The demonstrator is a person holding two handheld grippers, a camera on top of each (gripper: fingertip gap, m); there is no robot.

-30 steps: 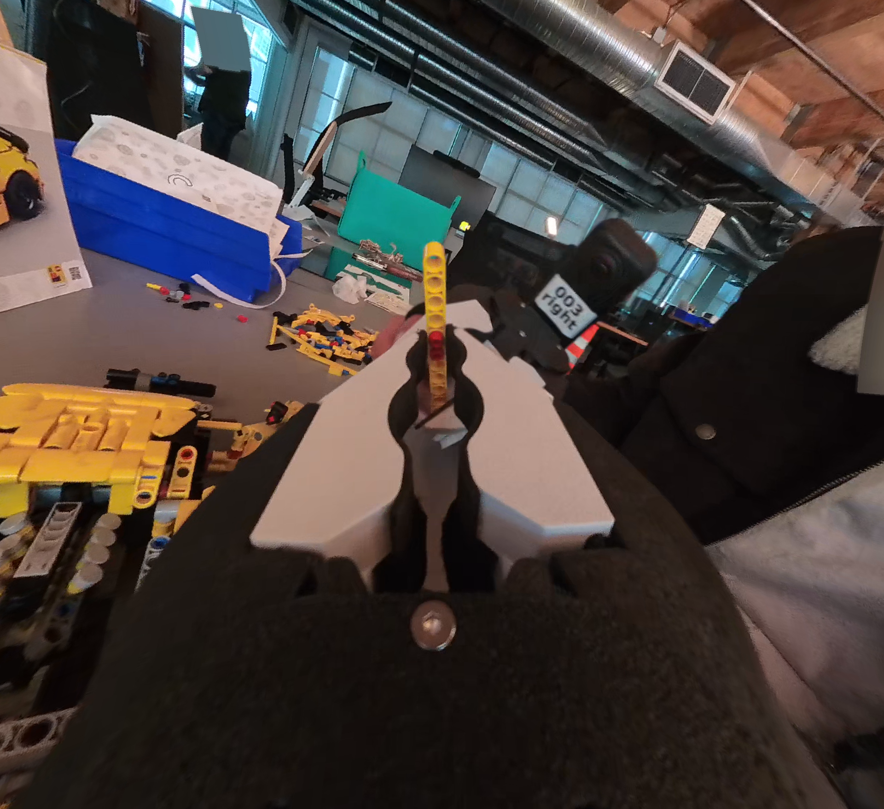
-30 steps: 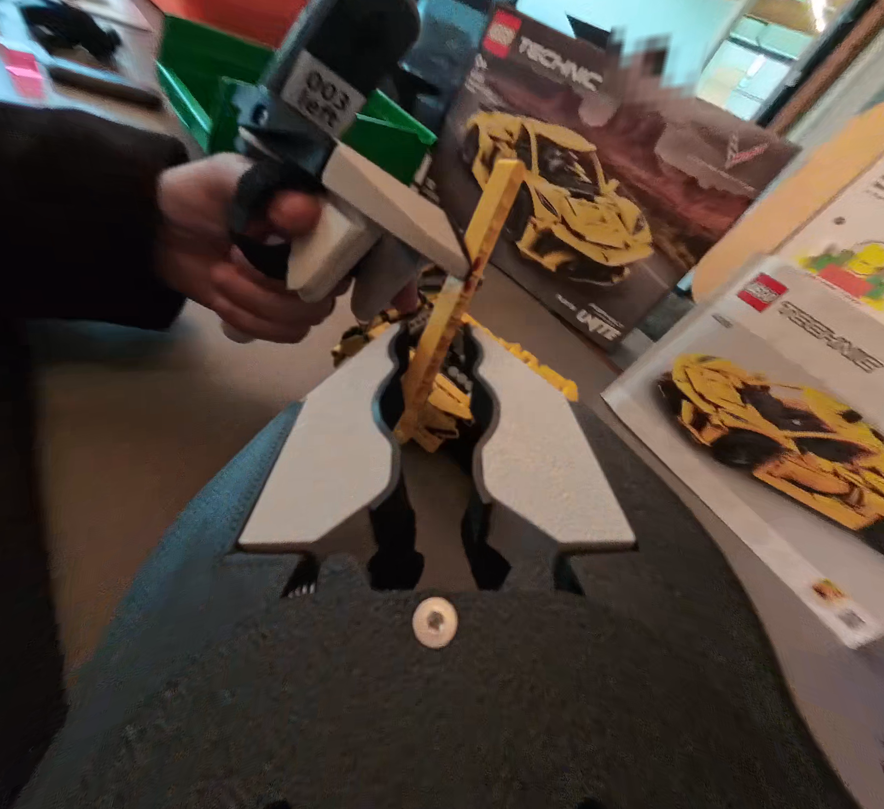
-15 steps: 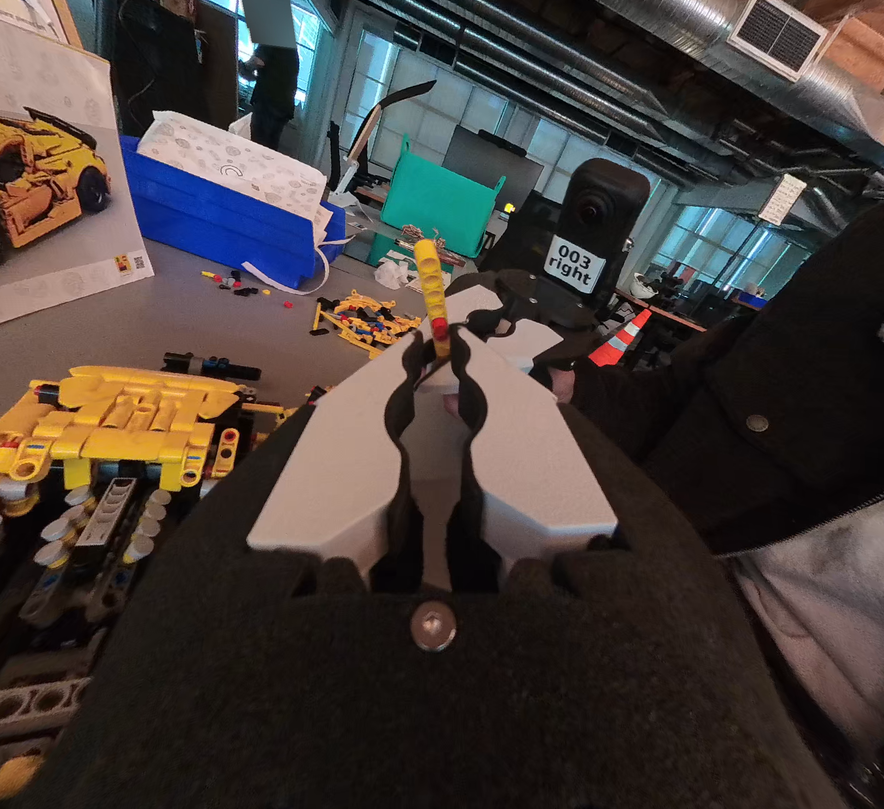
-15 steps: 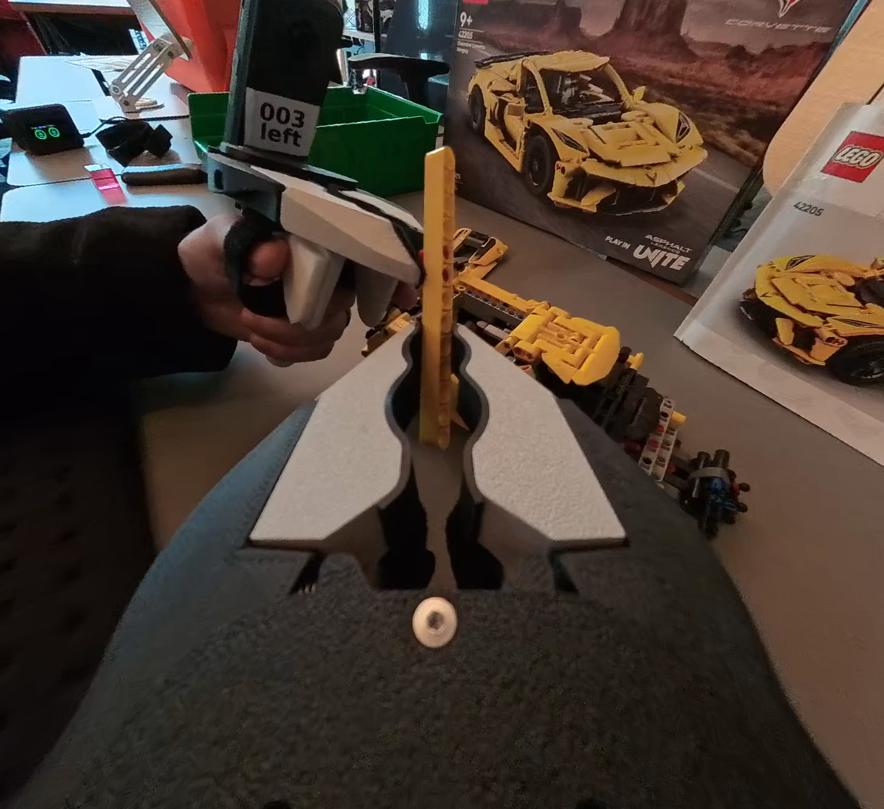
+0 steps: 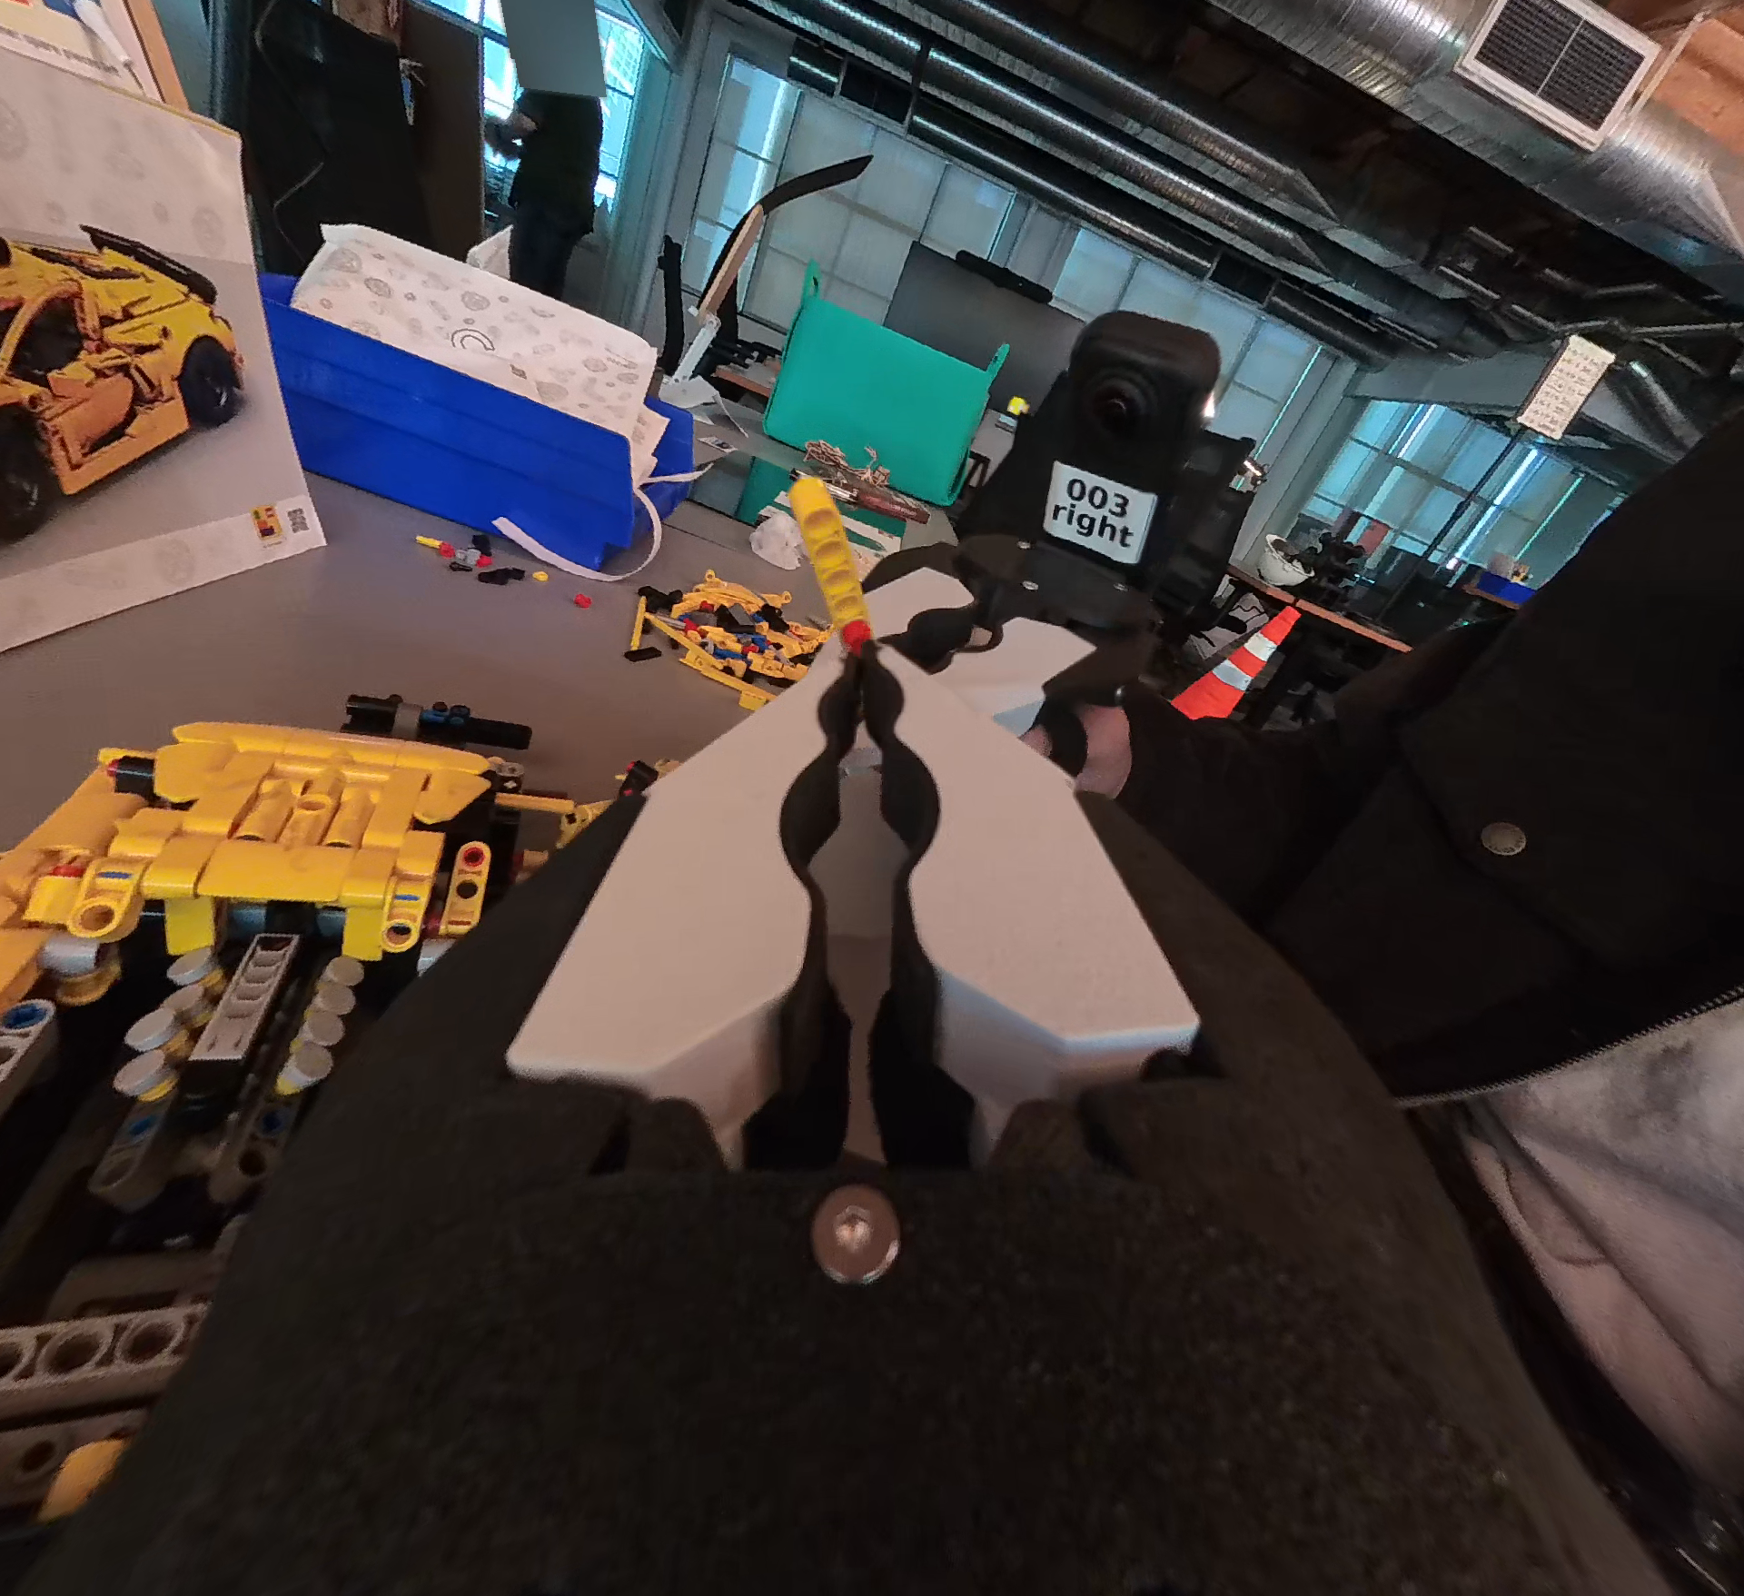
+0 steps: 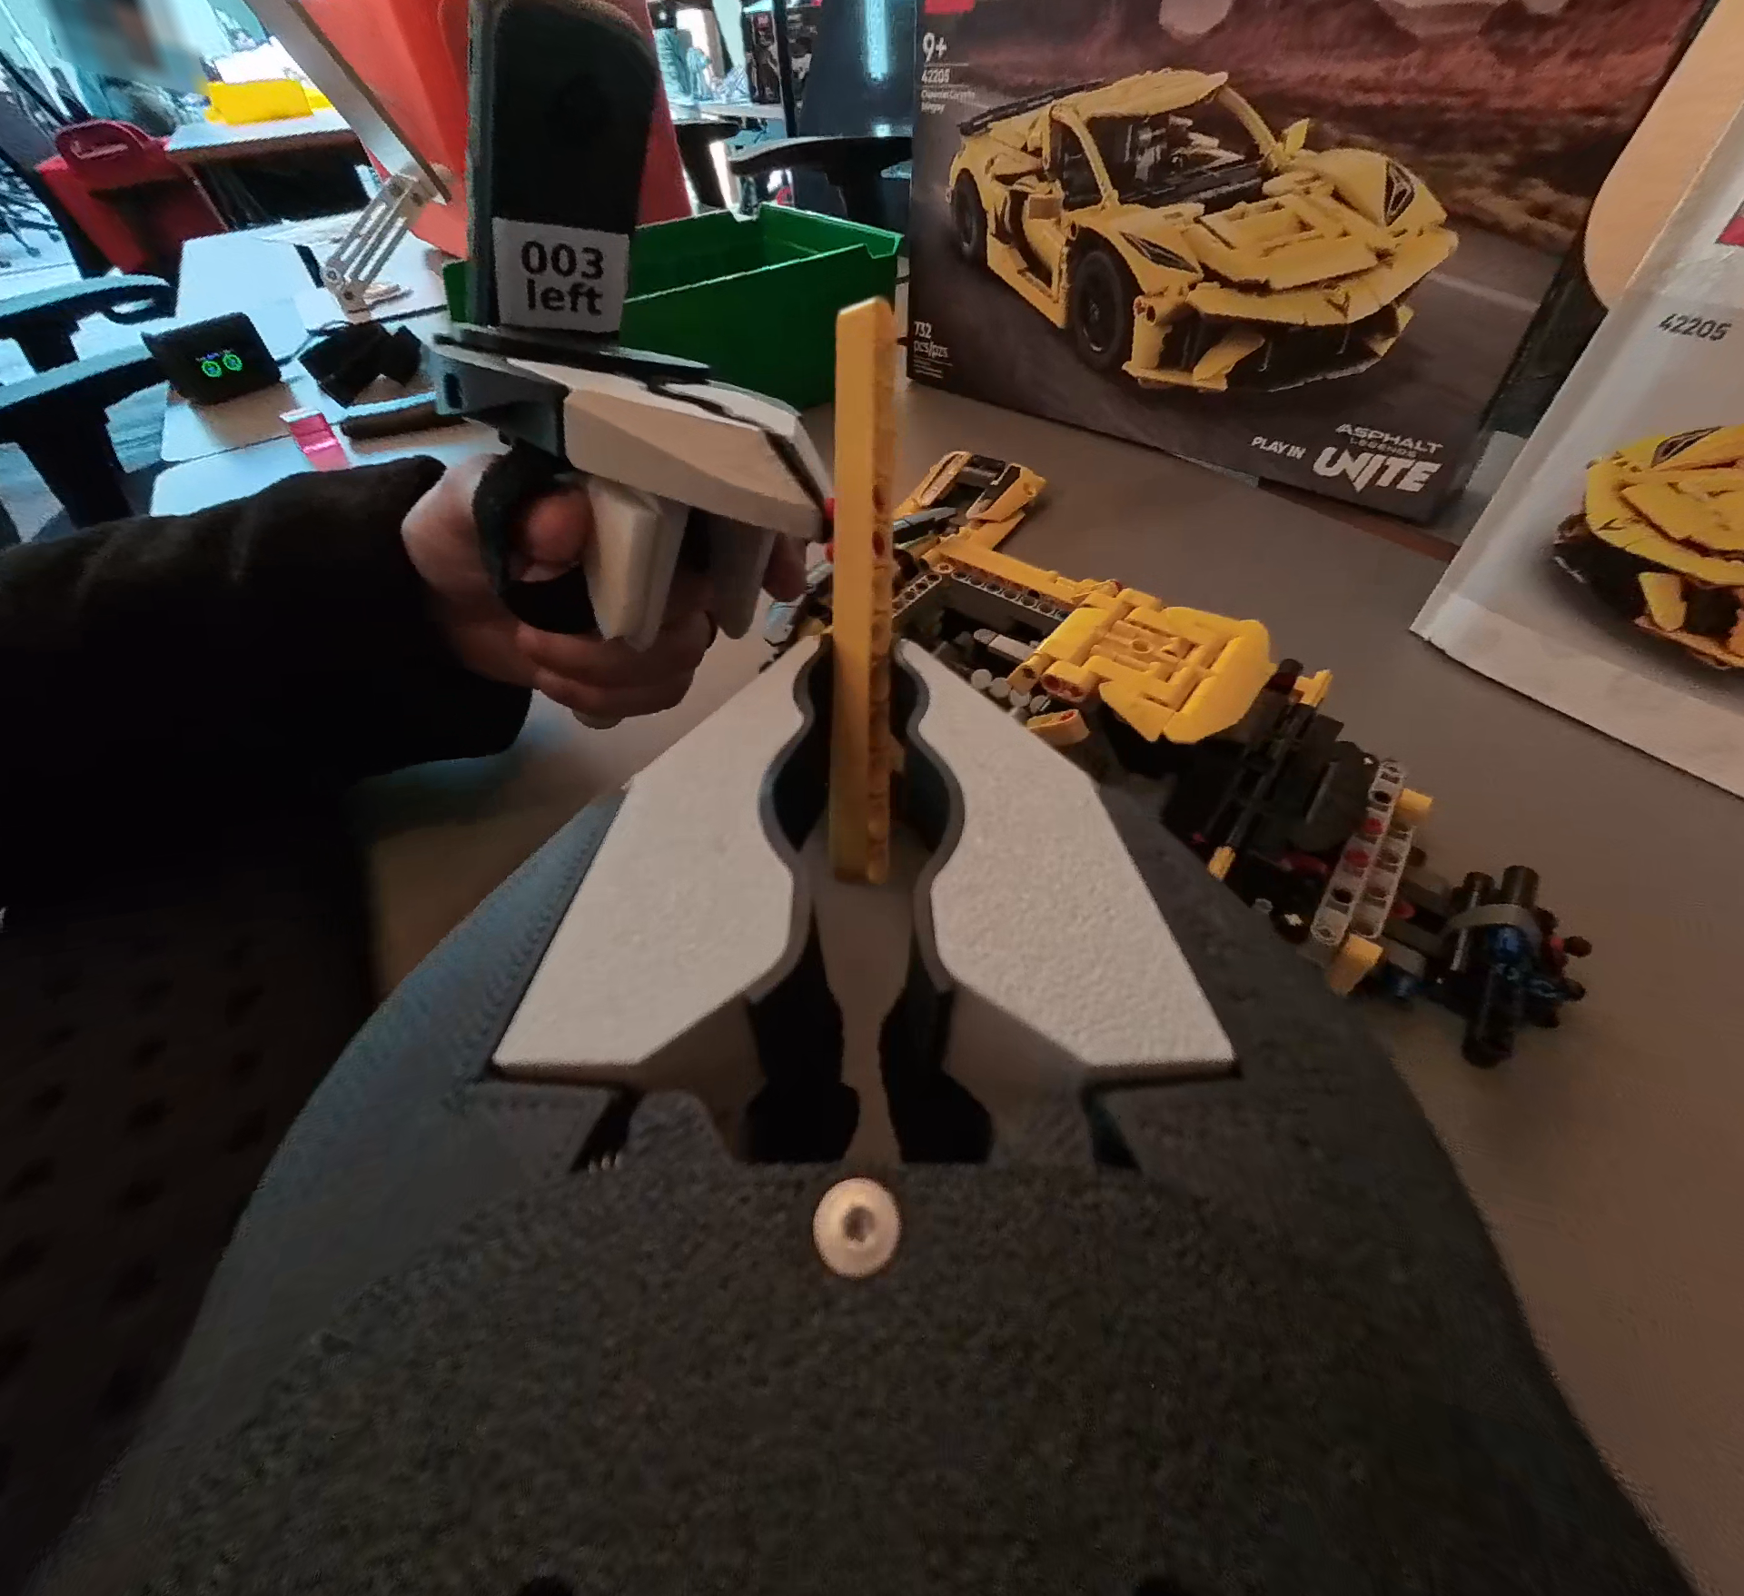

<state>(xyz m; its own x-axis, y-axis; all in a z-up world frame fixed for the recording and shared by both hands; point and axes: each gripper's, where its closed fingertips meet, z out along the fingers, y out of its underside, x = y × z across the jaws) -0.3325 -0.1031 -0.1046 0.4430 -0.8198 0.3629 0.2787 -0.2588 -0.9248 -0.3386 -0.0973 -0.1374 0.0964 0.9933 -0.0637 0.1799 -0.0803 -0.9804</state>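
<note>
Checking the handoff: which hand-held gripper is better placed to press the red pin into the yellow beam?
Probably left: the left hand-held gripper pinches the red pin against the yellow beam, which the right hand-held gripper clamps upright.

The grey desk (image 6: 1180, 503) carries a half-built yellow and black brick car (image 6: 1161, 701) near its middle. A loose heap of small yellow parts (image 5: 727, 635) lies farther along the surface, with a few scattered tiny pieces (image 5: 481, 560) beside a blue bin (image 5: 453, 437). A green bin (image 6: 755, 305) and a printed box with a yellow car (image 6: 1274, 163) stand toward the far edge. A booklet (image 6: 1623, 569) lies at the right edge.
</note>
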